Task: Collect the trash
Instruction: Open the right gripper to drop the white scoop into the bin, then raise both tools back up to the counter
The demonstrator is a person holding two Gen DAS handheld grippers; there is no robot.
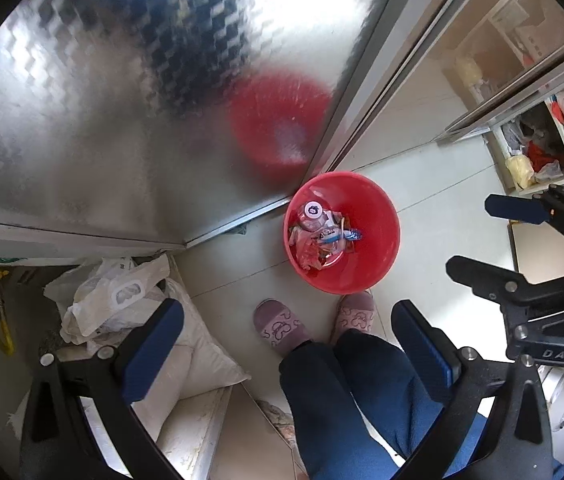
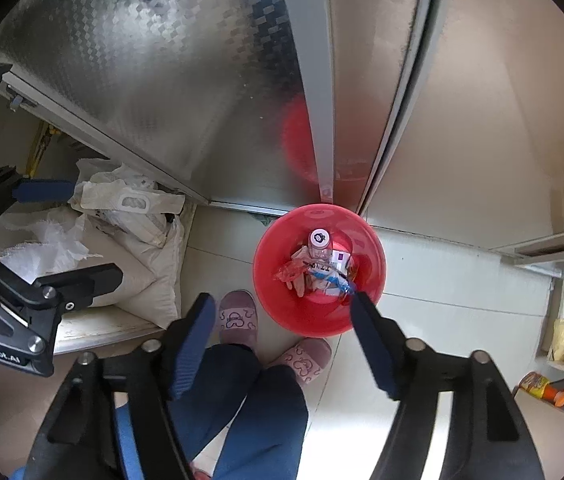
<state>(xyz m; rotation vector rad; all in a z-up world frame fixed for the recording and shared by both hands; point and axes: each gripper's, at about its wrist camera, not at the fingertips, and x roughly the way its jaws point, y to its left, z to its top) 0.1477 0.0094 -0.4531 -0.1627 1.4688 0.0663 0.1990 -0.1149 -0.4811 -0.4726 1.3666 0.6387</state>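
**Both grippers hanging open over the red bin**

The left gripper (image 1: 282,344) is pointing straight down, its blue pads spread wide with nothing between them. The right gripper (image 2: 282,340) is also pointing down, its jaws standing apart and gripping nothing; its right pad (image 2: 374,340) is overlapping the near rim of the bin (image 2: 277,312) in its own view.

The bin is sitting on the pale tiled floor (image 1: 442,216), close against the foot of a patterned metal door (image 1: 101,100), which is throwing back a blurred red reflection. Trash (image 2: 322,268) is lying in the bottom: a clear bottle (image 2: 319,242) with a white cap, a blue-and-white wrapper (image 2: 336,278), a small white box and crumpled red plastic (the finer pieces are too tangled to tell apart).

A person is standing just beside the bin in pink slippers (image 1: 277,326) and dark blue trousers (image 1: 346,400), toes nearly touching its wall. White bags (image 2: 121,216) are piling up in the left corner, and a shelf (image 1: 538,160) of packets is showing at the right.
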